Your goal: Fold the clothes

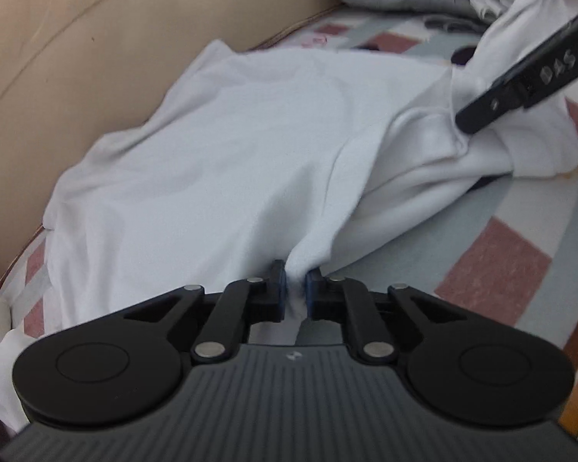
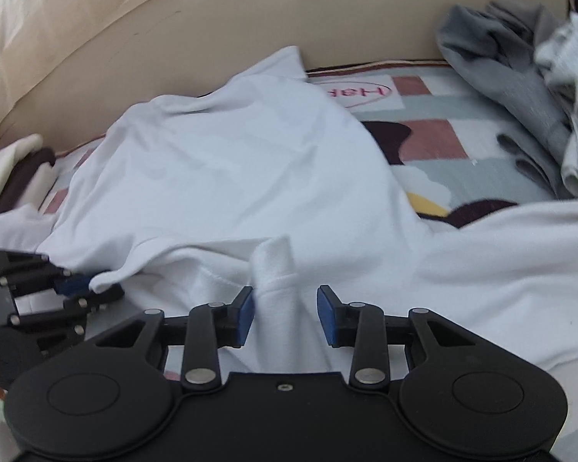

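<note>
Beige padded backrest (image 2: 250, 19): smooth, curved, runs along the far edge of the seat and closes off that side. The near side shows no barrier.

Patterned cover (image 2: 435, 142): flat woven sheet with pink, grey-green, white and dark blocks, a pink oval logo near the backrest. Bare stretch lies between the white garment and the pile on the right; a second bare strip shows in the left wrist view at the near right (image 1: 493, 254).

White garment (image 2: 231, 177): soft, matte knit, lying spread across the cover, far edge touching the backrest, surface rumpled with broad shallow folds. A hemmed edge crosses the near part, and one portion trails off to the right.

Pile of grey and white clothes (image 2: 528, 77): crumpled, heaped at the far right against the backrest, apart from the white garment's main body.

Left tongs (image 1: 296, 292): black linkage, blue pads, clenched on a pinched ridge of the white garment at its near edge.

Right tongs (image 2: 285, 313): jaws stand apart, released; an upright fold of white fabric rises between the pads, with a clear gap on the right-hand pad's side; contact on the other side cannot be judged.
</note>
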`<state>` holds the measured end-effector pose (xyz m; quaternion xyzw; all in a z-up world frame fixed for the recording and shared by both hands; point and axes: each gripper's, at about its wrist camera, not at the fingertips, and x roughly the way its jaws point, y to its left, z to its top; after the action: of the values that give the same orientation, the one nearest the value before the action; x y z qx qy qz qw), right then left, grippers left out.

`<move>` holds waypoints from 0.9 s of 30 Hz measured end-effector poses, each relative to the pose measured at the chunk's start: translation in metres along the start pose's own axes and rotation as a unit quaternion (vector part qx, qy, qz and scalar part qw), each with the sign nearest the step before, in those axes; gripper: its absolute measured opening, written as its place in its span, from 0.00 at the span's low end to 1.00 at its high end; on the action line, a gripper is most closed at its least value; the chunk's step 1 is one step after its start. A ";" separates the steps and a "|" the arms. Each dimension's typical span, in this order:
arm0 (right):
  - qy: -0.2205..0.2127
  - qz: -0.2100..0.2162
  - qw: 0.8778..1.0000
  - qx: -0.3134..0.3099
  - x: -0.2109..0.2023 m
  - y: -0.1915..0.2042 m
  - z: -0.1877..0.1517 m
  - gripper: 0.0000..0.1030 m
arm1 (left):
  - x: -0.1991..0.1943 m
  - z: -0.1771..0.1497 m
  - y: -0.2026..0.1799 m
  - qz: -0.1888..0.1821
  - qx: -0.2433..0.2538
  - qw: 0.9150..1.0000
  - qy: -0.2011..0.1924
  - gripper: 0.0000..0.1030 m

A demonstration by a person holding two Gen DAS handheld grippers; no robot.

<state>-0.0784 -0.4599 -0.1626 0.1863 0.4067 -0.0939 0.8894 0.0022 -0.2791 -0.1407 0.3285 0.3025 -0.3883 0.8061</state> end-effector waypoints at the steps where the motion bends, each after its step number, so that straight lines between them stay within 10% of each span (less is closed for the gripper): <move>1: -0.002 0.000 1.000 -0.002 -0.001 0.001 0.000 0.39 | -0.008 0.000 0.002 -0.003 0.002 1.000 -0.012 0.08; 6: -0.009 0.005 1.000 -0.002 -0.016 0.003 0.002 0.15 | -0.063 0.002 0.018 0.022 -0.002 0.998 -0.061 0.08; 15: -0.096 0.154 0.983 0.013 -0.103 0.023 0.025 0.16 | -0.139 -0.014 0.060 -0.116 -0.021 0.989 -0.085 0.08; 20: -0.055 0.184 0.981 0.007 -0.105 0.020 0.027 0.14 | -0.152 -0.021 0.087 -0.209 -0.089 0.973 -0.050 0.08; 27: 0.021 0.312 0.946 0.085 -0.093 0.024 -0.006 0.13 | -0.149 -0.051 0.094 -0.281 -0.134 0.950 0.024 0.08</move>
<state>-0.1350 -0.4343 -0.0898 0.3804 0.3372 0.1585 0.8464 -0.0087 -0.1309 -0.0328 0.1283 0.4516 -0.5465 0.6935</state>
